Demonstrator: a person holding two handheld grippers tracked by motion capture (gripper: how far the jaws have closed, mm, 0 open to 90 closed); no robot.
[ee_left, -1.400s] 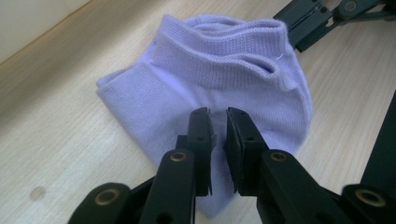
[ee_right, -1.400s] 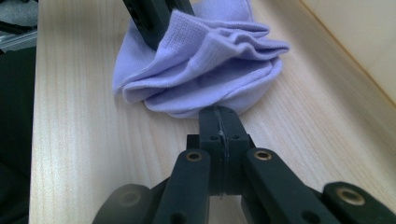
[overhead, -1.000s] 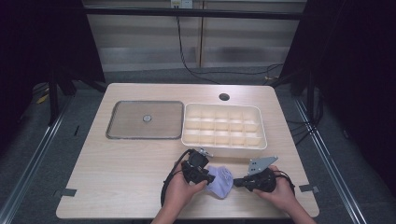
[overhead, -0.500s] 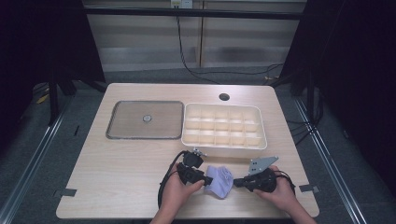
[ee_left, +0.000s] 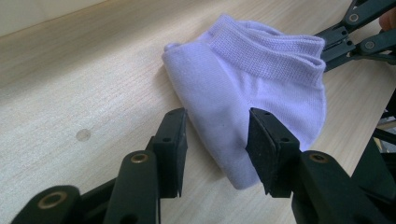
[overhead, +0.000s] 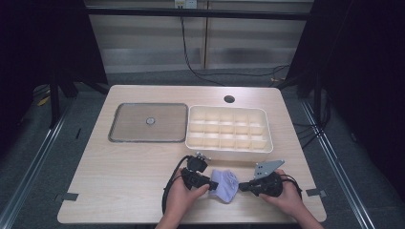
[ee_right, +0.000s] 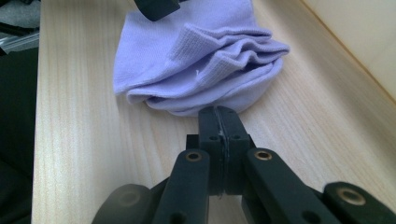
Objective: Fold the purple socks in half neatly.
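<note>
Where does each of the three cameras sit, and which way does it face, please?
High view: above the near edge, looking forward and down on the table; forearms, hands and both grippers show.
Left gripper view: on the left gripper, looking along its parted jaws at the sock.
Right gripper view: on the right gripper, jaws together at the sock's edge.
All three share the sock.

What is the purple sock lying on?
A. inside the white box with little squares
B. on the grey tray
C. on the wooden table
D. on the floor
C: the purple sock lies folded on the bare wooden table, in front of the white box, between the left gripper and the right gripper.
</note>
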